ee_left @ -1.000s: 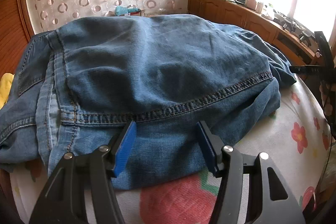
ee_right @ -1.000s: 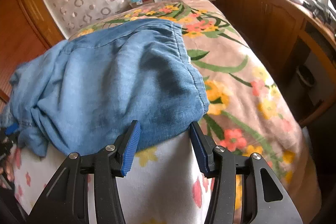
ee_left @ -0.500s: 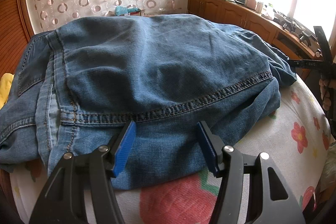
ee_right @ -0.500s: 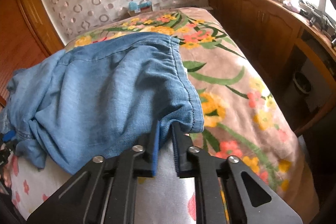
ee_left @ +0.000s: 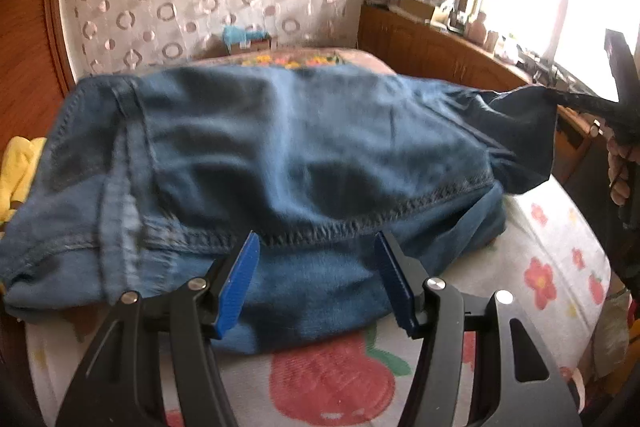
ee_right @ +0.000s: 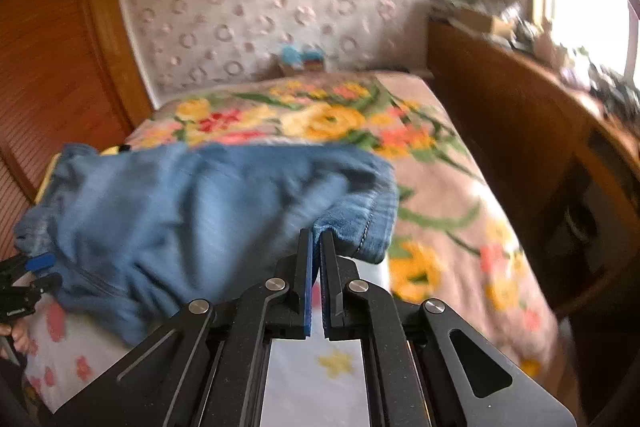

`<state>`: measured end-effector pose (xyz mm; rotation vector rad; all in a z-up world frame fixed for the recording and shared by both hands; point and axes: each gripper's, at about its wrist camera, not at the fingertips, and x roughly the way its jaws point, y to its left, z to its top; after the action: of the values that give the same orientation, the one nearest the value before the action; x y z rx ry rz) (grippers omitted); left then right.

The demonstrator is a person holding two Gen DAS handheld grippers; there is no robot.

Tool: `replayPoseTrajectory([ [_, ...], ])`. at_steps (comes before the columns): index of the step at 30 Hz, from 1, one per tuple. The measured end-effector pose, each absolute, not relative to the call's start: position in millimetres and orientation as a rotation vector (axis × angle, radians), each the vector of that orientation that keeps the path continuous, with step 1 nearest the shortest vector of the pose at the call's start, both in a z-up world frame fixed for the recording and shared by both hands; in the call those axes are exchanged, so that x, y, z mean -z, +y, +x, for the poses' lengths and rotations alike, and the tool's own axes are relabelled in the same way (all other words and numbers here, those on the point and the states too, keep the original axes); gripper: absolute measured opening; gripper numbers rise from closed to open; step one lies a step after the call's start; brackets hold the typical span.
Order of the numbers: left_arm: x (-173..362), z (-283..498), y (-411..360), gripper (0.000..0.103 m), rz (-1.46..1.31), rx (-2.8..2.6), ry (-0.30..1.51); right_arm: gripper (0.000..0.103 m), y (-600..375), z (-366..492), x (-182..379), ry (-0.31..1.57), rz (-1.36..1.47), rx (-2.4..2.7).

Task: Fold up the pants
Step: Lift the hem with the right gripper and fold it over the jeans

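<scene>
Blue denim pants [ee_left: 280,155] lie bunched across the near end of the bed, waistband at the left. My left gripper [ee_left: 316,275] is open, its blue pads on either side of the pants' near edge below a stitched seam. My right gripper [ee_right: 317,247] is shut on the leg-hem end of the pants [ee_right: 352,211] and holds it lifted off the bed. The right gripper also shows in the left wrist view [ee_left: 560,99], pulling the cloth up at the far right. The left gripper shows small in the right wrist view [ee_right: 28,267].
The bed has a floral blanket [ee_right: 420,155] and a white flowered sheet [ee_left: 552,247]. A yellow cloth [ee_left: 20,167] lies at the left. A wooden cabinet [ee_right: 520,131] with clutter runs along the right under a bright window. A wooden panel [ee_right: 52,75] stands left.
My right gripper closed on the pants' hem and lifted it up and back. The pants shifted and bunched. My left gripper stayed open at the near edge.
</scene>
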<state>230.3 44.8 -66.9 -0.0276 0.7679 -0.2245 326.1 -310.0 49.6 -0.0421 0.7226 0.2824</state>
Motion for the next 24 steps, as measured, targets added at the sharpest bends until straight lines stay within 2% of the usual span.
replayPoseTrajectory([
  [8,48.5,210.9,69.8,0.059,-0.051,0.199,0.713,0.001,-201.3,310.9,-110.5,0.605,-0.159,-0.530],
  [14,48.6,202.0,75.5,0.059,-0.063,0.189,0.709,0.001,-136.3,303.9,-115.0,0.642,-0.197,-0.669],
  [15,48.2,201.0,74.5,0.059,-0.062,0.189,0.710,0.003,-131.4,304.6,-113.8,0.651,-0.201,-0.678],
  [17,48.4,201.0,74.7,0.059,-0.061,0.191,0.711,0.021,-127.2,307.0,-109.3,0.661,-0.214,-0.664],
  [21,48.8,203.8,69.2,0.059,-0.060,0.201,0.712,0.025,-142.7,311.0,-100.2,0.687,-0.211,-0.623],
  [24,49.2,210.0,59.9,0.059,-0.057,0.220,0.716,0.031,-159.5,315.9,-91.8,0.713,-0.219,-0.583],
])
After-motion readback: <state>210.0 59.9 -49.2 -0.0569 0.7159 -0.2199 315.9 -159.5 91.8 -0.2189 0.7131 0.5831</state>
